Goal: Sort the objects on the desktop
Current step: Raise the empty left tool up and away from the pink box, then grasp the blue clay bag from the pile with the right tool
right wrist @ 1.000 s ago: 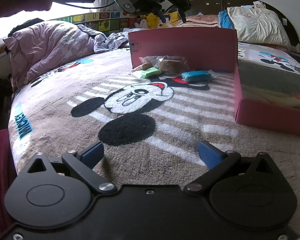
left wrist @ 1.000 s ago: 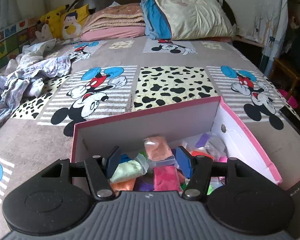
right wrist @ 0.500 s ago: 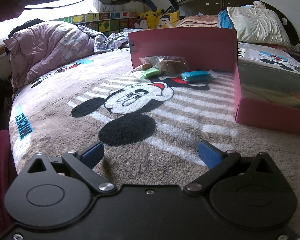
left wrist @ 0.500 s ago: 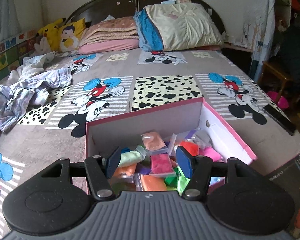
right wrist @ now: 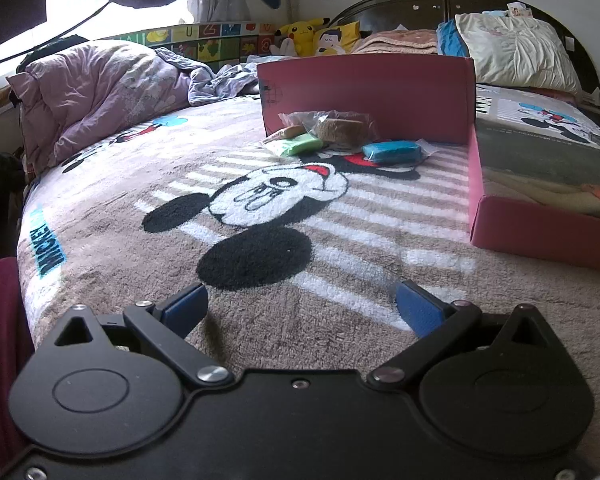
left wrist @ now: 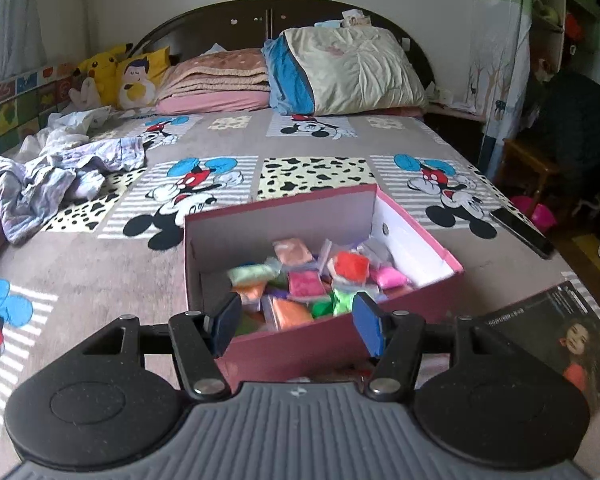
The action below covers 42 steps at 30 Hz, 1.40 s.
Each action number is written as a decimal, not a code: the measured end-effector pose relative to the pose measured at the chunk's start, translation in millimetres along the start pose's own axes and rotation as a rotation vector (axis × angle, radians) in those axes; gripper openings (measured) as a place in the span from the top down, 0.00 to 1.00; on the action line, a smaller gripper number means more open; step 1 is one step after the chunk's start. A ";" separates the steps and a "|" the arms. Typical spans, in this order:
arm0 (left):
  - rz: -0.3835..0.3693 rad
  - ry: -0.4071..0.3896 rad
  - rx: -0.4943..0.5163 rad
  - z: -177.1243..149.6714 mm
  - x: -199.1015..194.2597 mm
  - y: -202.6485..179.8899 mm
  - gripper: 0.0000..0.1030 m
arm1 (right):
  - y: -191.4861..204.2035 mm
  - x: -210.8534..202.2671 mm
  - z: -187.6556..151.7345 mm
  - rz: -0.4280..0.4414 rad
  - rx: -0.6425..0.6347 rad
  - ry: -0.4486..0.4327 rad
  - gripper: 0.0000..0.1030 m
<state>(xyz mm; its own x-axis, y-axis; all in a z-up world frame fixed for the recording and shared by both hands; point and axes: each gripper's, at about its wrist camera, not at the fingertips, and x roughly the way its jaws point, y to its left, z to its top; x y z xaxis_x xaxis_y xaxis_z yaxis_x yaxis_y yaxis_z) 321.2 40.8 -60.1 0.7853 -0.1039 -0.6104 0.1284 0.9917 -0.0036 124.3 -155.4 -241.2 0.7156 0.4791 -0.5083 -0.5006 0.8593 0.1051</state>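
A pink box (left wrist: pixel 416 236) sits on the bed, holding several coloured clay packets (left wrist: pixel 304 276). My left gripper (left wrist: pixel 296 322) is open and empty, held above and just in front of the box's near wall. In the right wrist view the box's outer wall (right wrist: pixel 364 96) stands ahead, with a green packet (right wrist: pixel 298 146), a brown packet (right wrist: pixel 342 128) and a blue packet (right wrist: pixel 392 152) lying on the blanket beside it. My right gripper (right wrist: pixel 302 306) is open and empty, low over the blanket, well short of these packets.
The box lid (right wrist: pixel 540 232) lies to the right with a magazine (left wrist: pixel 556 328) in it. A dark phone (left wrist: pixel 520 230) lies near the bed's right edge. Crumpled clothes (left wrist: pixel 60 176) and a purple quilt (right wrist: pixel 100 96) lie on the left. Pillows (left wrist: pixel 348 68) are at the headboard.
My left gripper has lifted and drawn back from inside the box, so the whole box and the magazine now show. It stays open. The right gripper has not moved.
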 end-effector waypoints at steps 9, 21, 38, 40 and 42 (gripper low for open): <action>0.009 -0.010 -0.028 -46.3 -24.3 2.7 0.41 | 5.3 0.2 -1.0 -0.023 -0.034 0.018 0.01; 0.071 -0.132 -0.004 -141.6 -50.1 -8.1 0.41 | 6.3 -1.7 0.1 -0.031 -0.049 0.027 0.01; 0.079 -0.044 -0.104 -233.4 -17.0 5.7 0.41 | -19.0 -14.3 62.4 -0.050 0.009 0.066 0.01; 0.082 -0.058 -0.095 -237.6 -16.6 4.2 0.41 | -24.4 -6.4 79.8 -0.065 -0.005 0.063 0.01; 0.074 -0.060 -0.102 -238.3 -16.4 5.7 0.41 | -29.9 8.0 95.2 -0.082 -0.038 0.077 0.01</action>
<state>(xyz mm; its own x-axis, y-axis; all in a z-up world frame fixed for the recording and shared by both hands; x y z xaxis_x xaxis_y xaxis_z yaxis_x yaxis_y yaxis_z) 164.8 66.2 -238.9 0.8256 -0.0313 -0.5634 0.0088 0.9991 -0.0426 191.3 -160.2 -167.0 0.7159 0.3909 -0.5785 -0.4609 0.8870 0.0290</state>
